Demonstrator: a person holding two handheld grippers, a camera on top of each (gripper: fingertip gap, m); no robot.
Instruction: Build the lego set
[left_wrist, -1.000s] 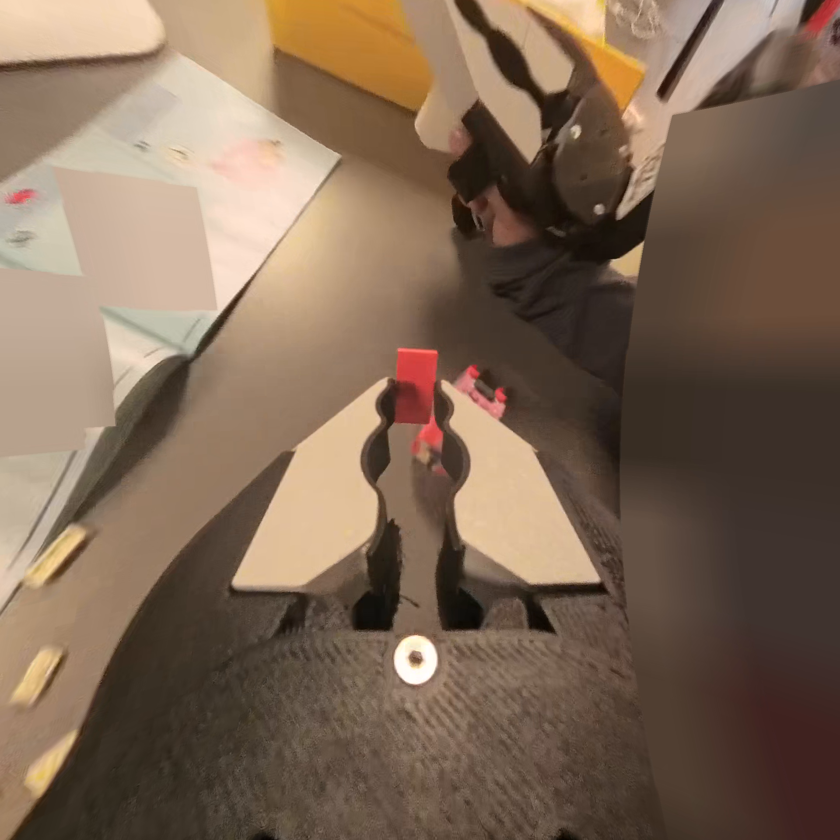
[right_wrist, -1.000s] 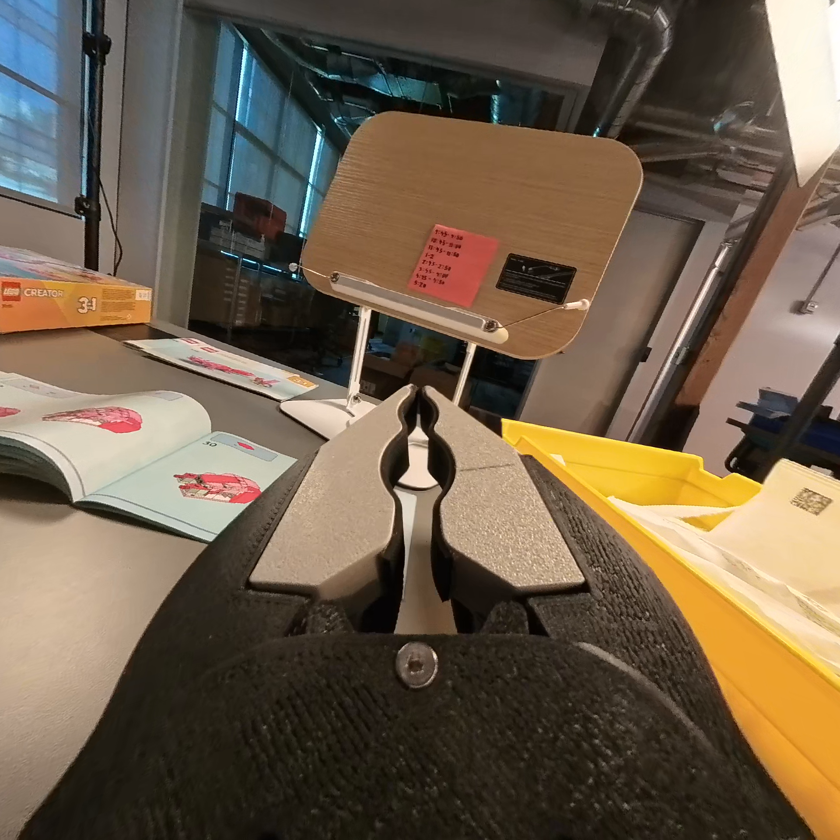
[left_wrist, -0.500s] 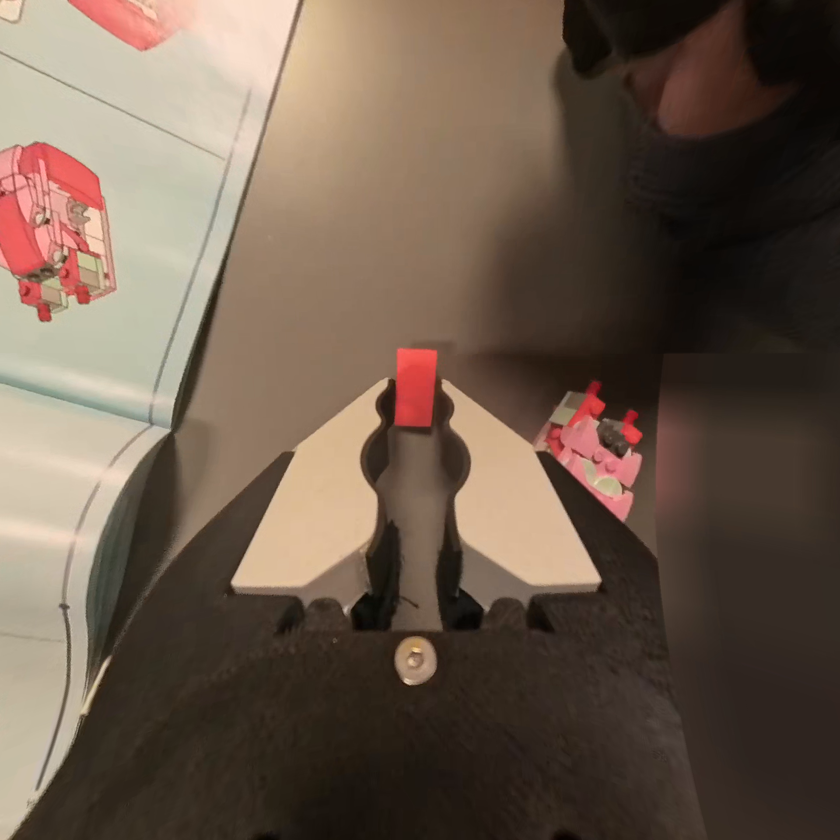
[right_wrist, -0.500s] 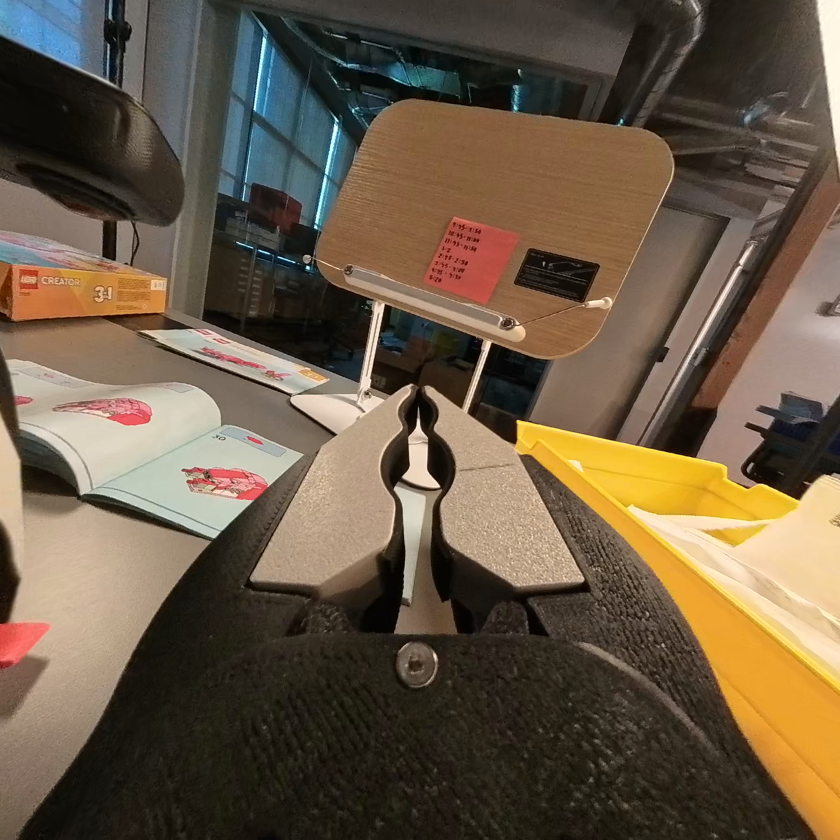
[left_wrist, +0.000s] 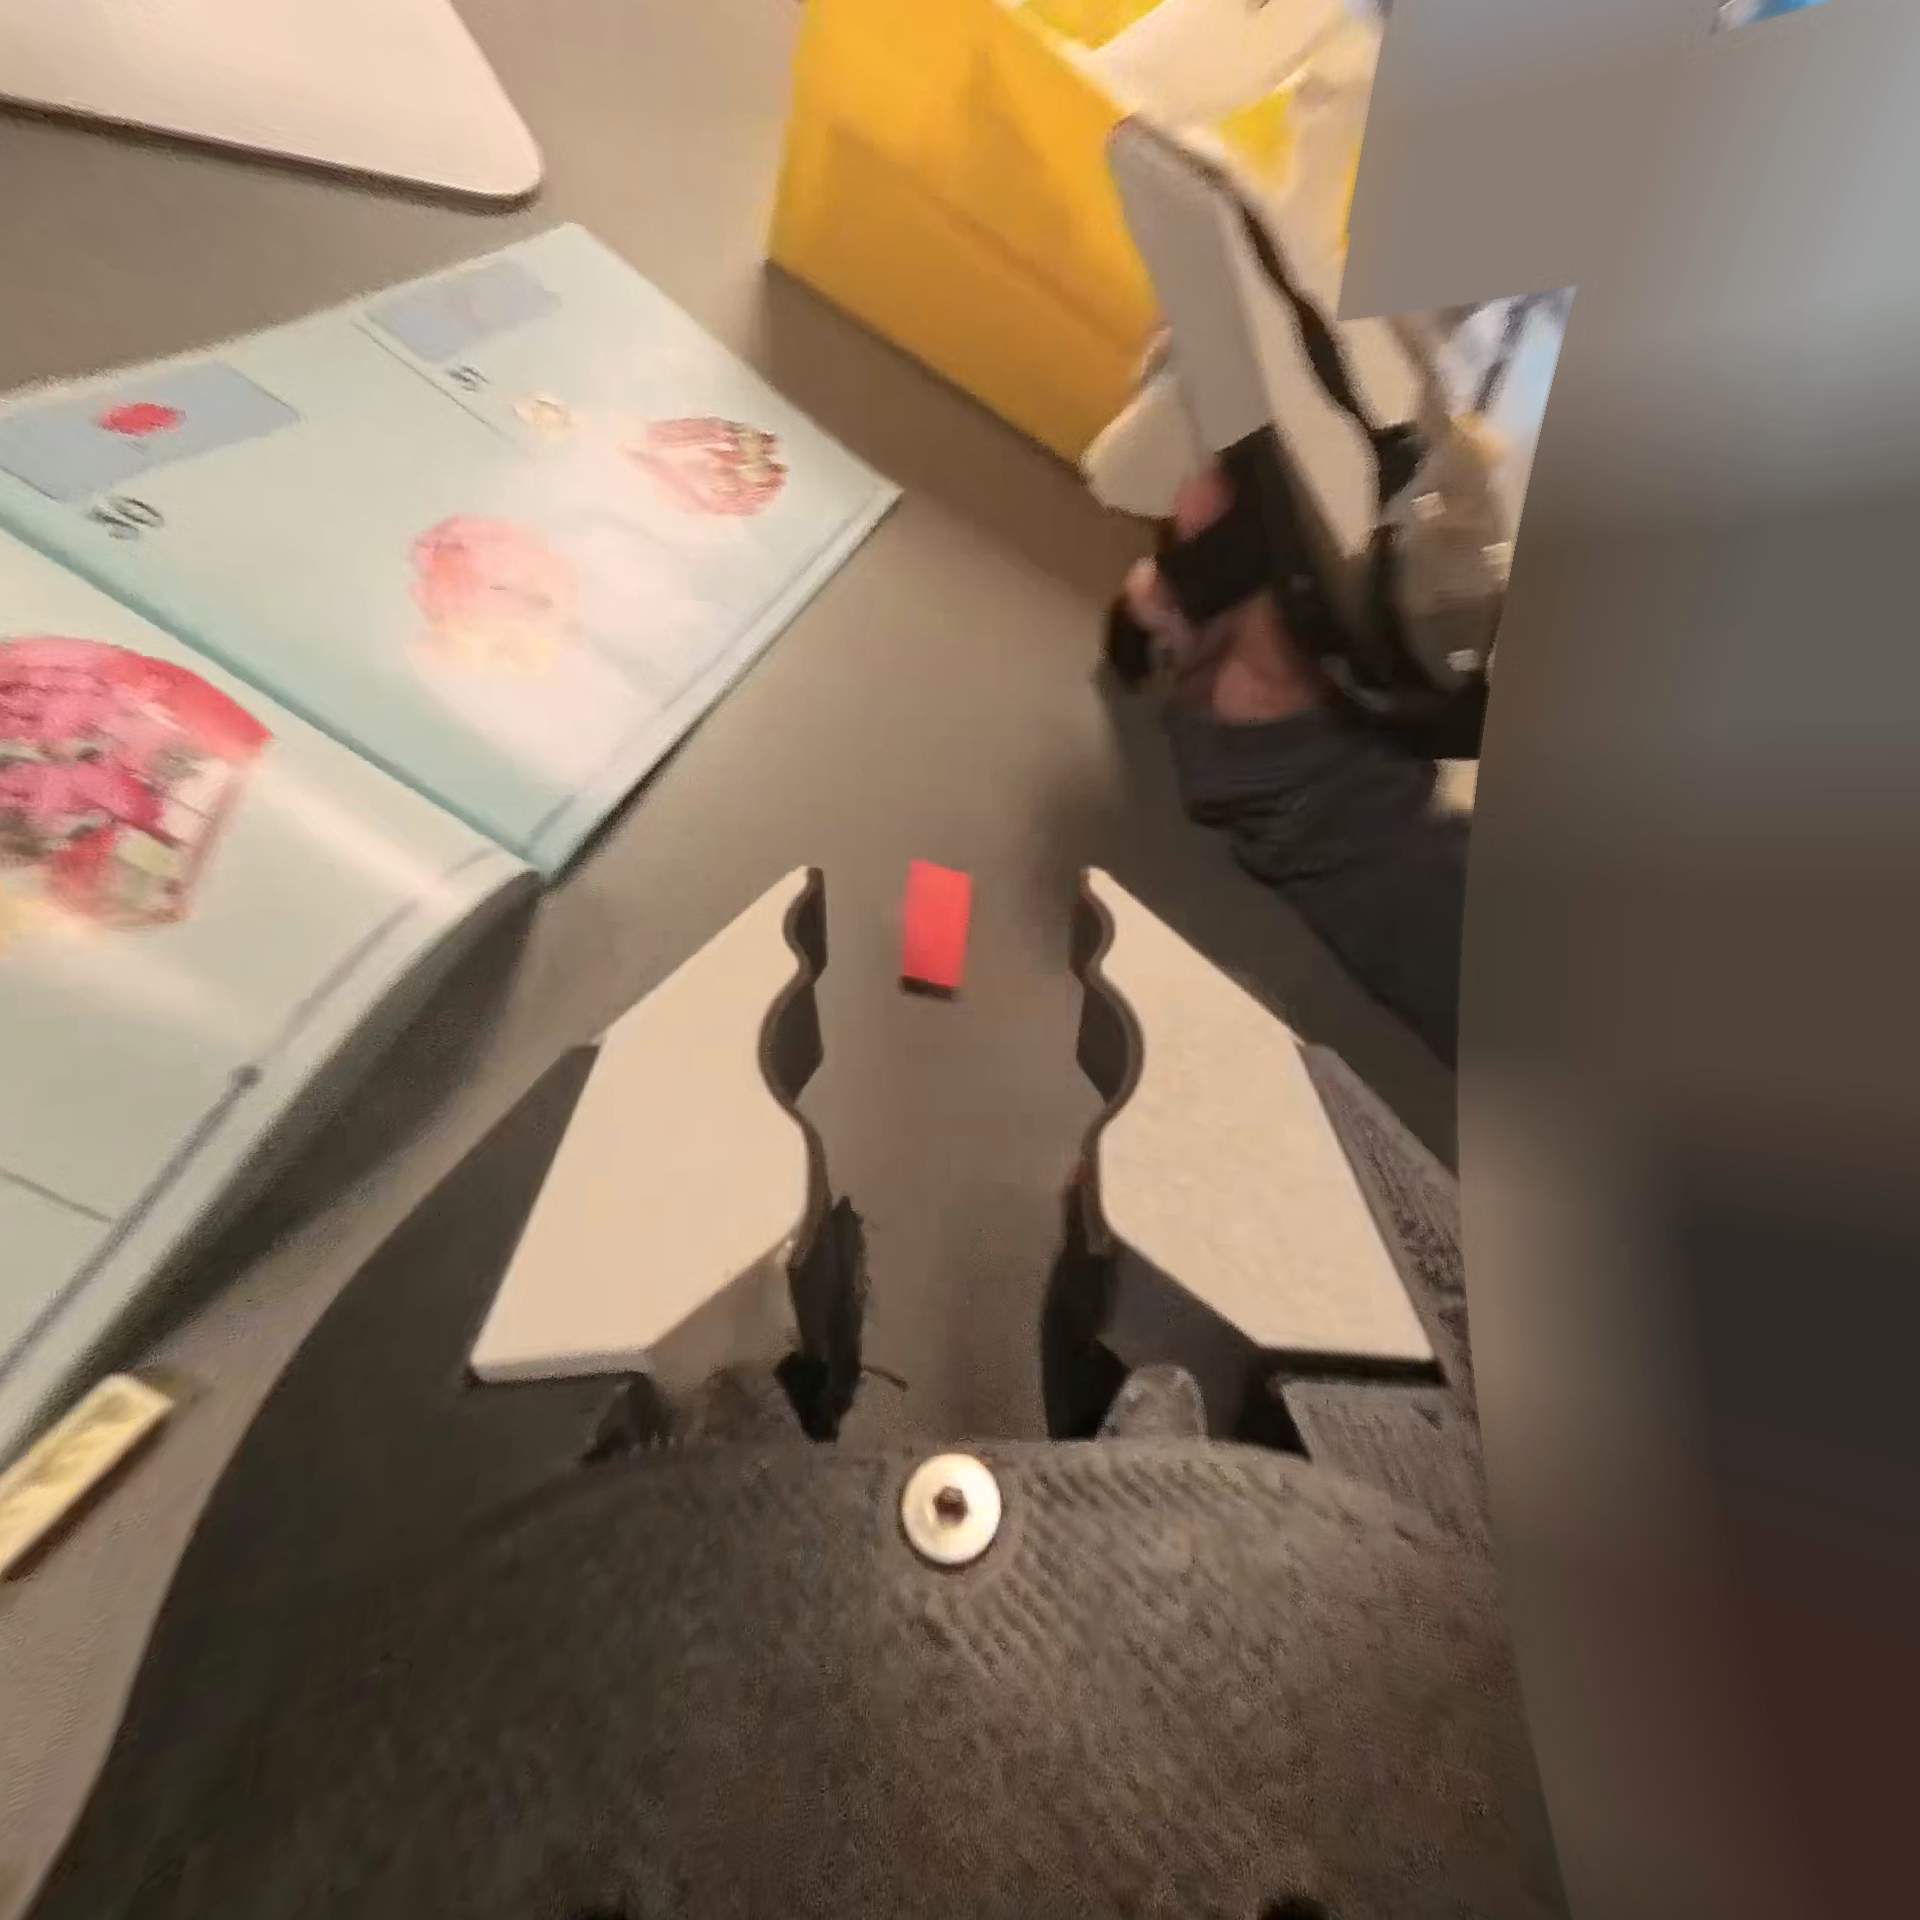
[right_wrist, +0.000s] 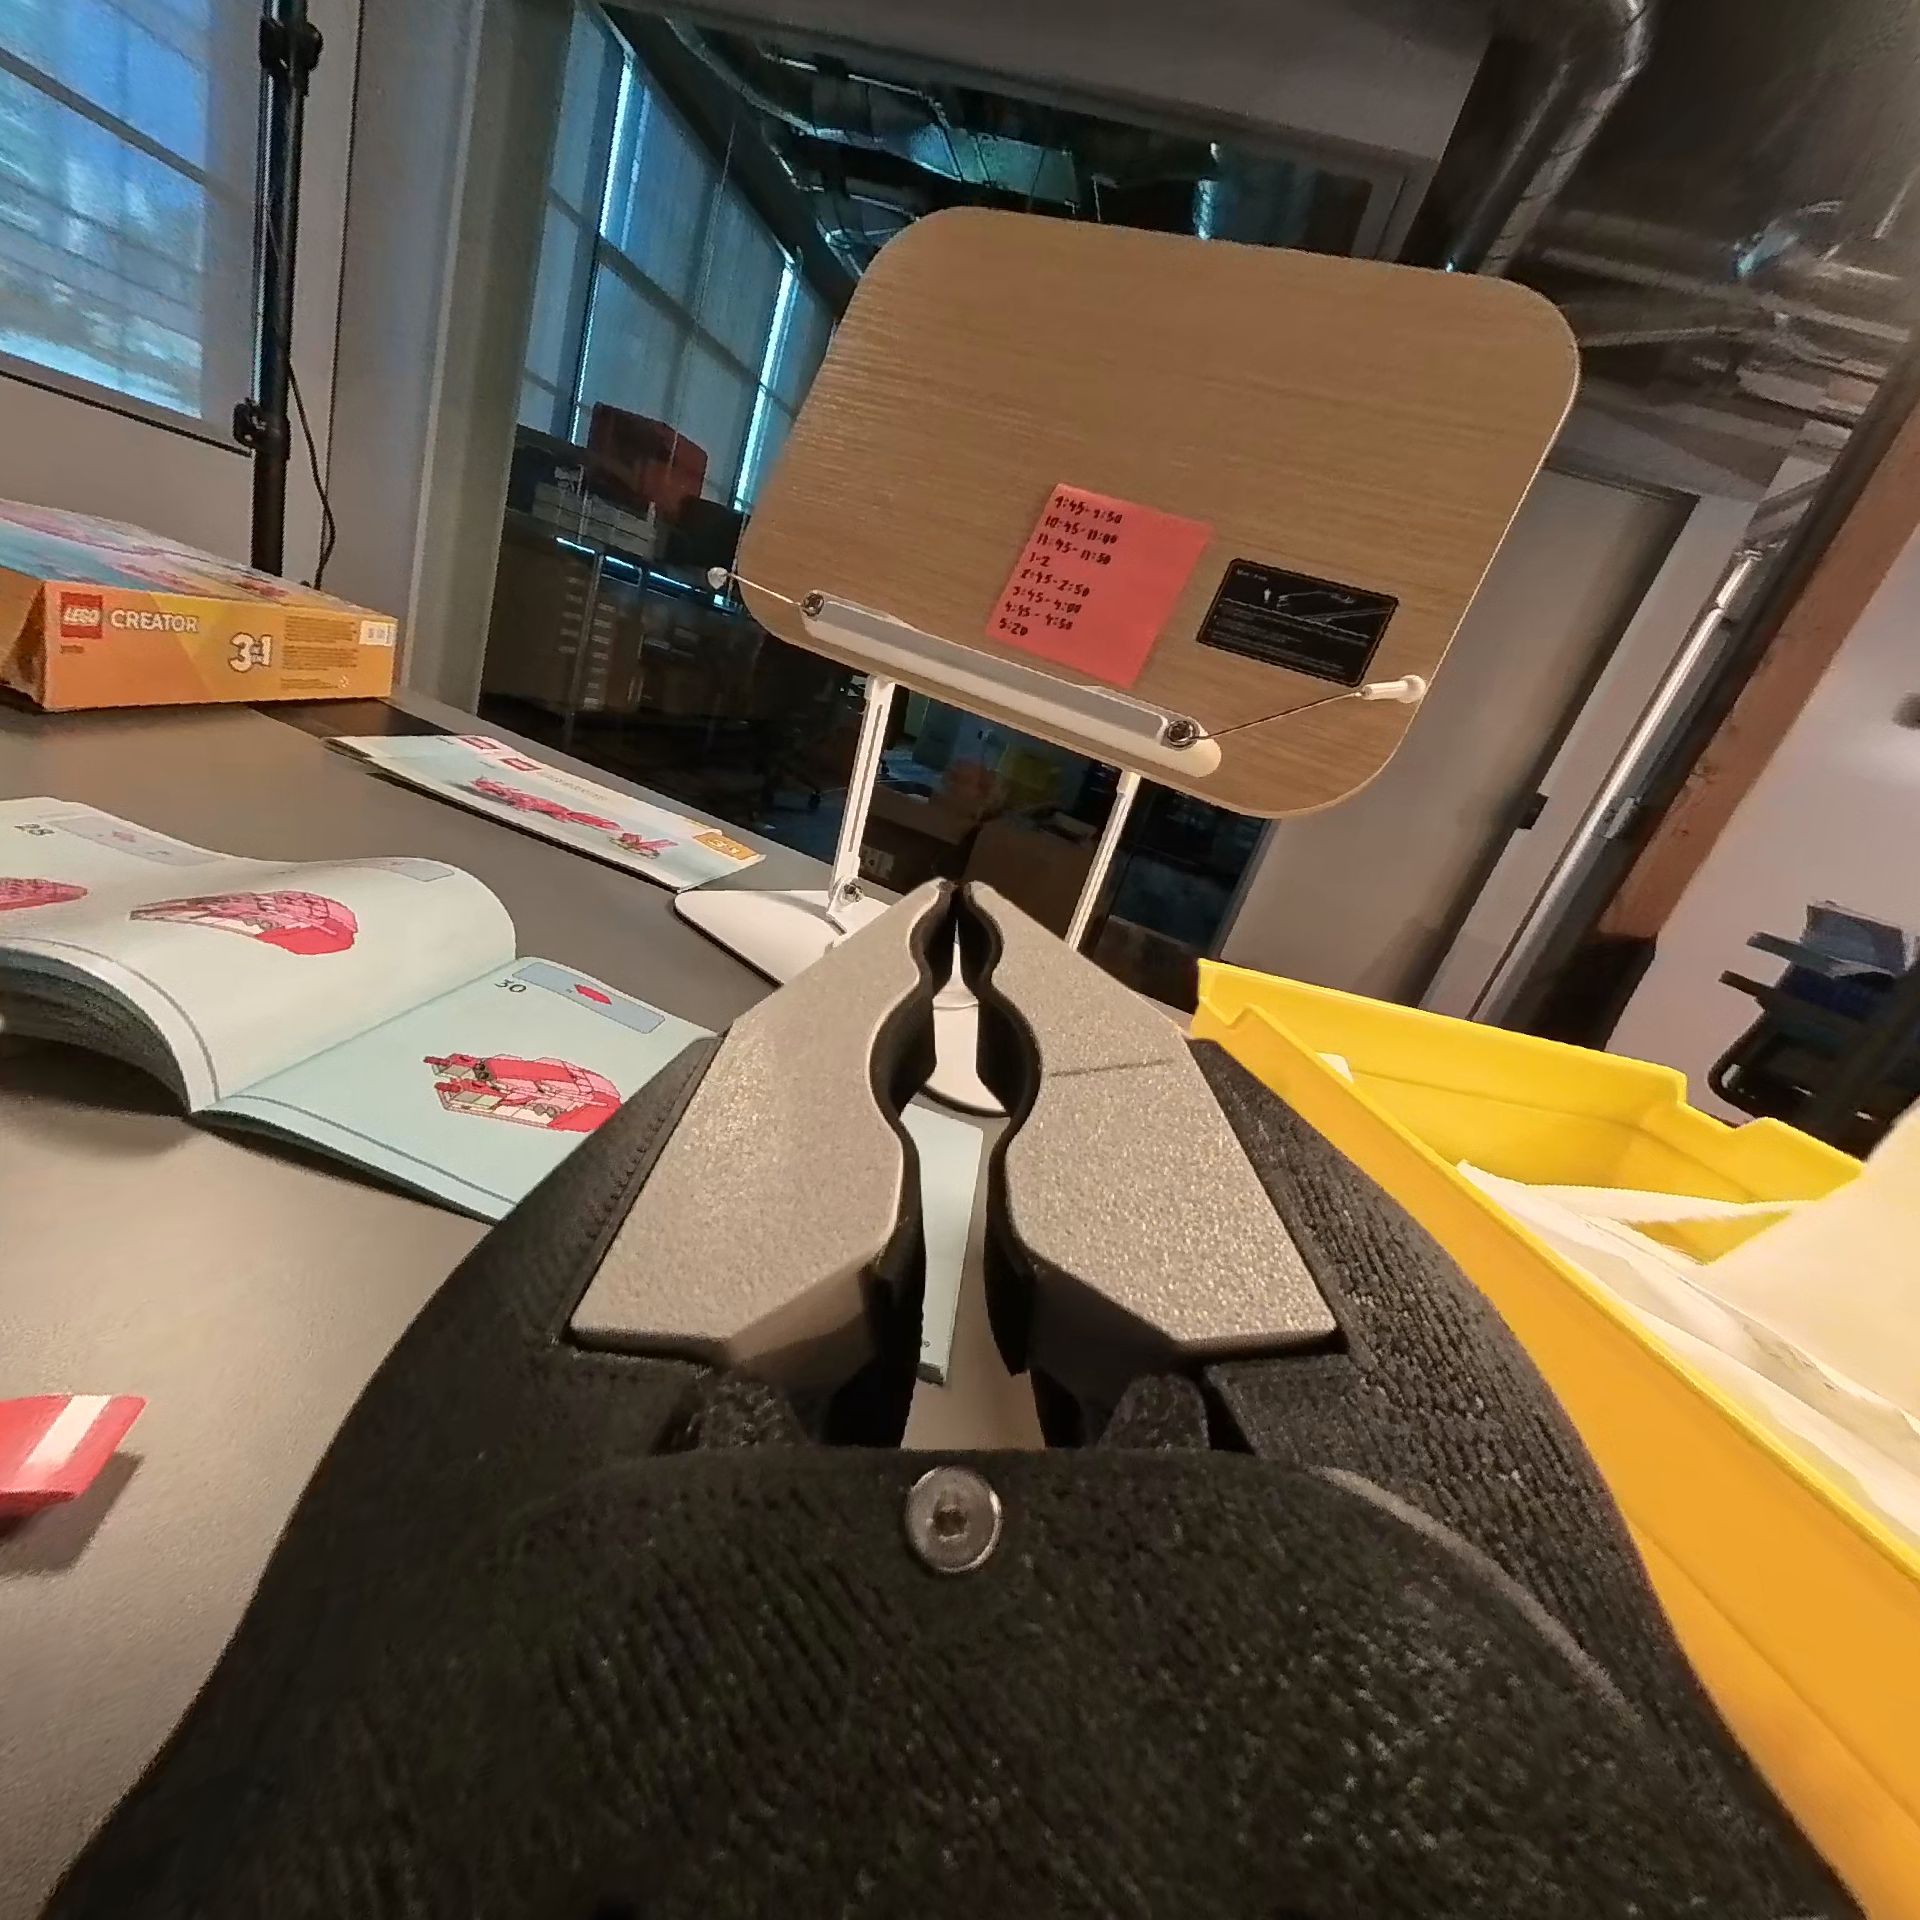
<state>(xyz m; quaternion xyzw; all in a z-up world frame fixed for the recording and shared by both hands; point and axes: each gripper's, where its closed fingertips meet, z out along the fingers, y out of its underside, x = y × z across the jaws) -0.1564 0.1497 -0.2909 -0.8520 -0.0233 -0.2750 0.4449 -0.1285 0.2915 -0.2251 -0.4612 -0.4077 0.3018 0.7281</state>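
My left gripper (left_wrist: 948, 883) is open above the dark table (left_wrist: 935, 644). A small flat red piece (left_wrist: 935, 928) lies on the table between its fingertips (left_wrist: 769, 935), with a clear gap on each side. The same red piece shows at the lower left of the right wrist view (right_wrist: 57, 1439). My right gripper (right_wrist: 951, 891) is shut, its fingertips meeting, and it points at a wooden book stand (right_wrist: 1164, 499). It also shows, blurred, at the upper right of the left wrist view (left_wrist: 1247, 343), held by a hand.
An open light-blue instruction booklet (left_wrist: 312, 623) (right_wrist: 312, 987) lies to the left. A yellow bin (left_wrist: 935, 187) (right_wrist: 1558, 1195) with white bags stands on the right. A second booklet (right_wrist: 540, 810) and an orange box (right_wrist: 187, 634) lie farther back. A small pale tan piece (left_wrist: 73, 1444) sits at the lower left. The grippers' ends are close to 15 cm from one another.
My left jaws opened and the red piece they held now lies on the table between them. The left gripper has pulled back. The right gripper stayed shut and barely moved.
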